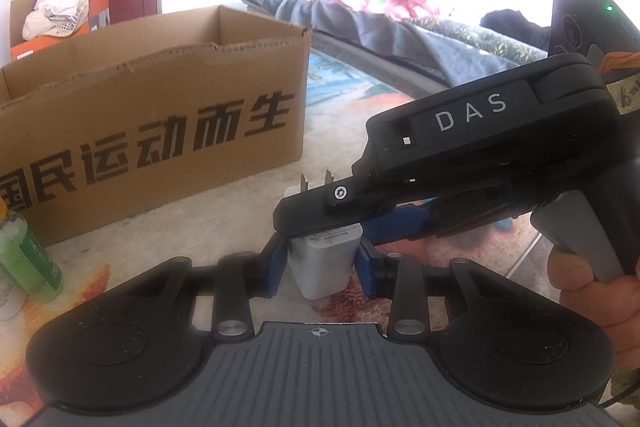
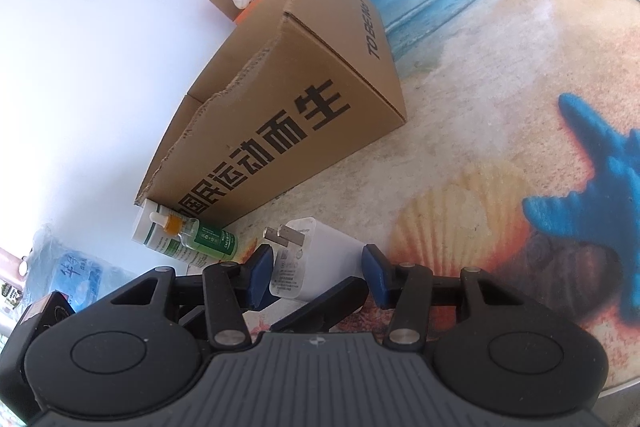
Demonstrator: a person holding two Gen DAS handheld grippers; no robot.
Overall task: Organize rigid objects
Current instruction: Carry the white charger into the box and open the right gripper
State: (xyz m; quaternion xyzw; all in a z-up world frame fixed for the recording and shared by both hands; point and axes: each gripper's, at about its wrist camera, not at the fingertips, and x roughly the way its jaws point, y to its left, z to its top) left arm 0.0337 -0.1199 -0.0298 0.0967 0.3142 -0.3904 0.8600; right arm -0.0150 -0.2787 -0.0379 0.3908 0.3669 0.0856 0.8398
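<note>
The right gripper [image 1: 320,227] is matte black with "DAS" in pale letters on top, a silver star-head screw at nine o'clock of that lettering, blue pads [image 2: 259,279], a grey trigger handle, and a green light.

White plug charger [image 1: 322,267] upright on mat, prongs up, near cardboard box [image 1: 160,115].

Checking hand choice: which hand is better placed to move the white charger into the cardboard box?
Probably left: the left gripper has its jaws pressed on both sides of the charger, and the box lies just ahead.
</note>
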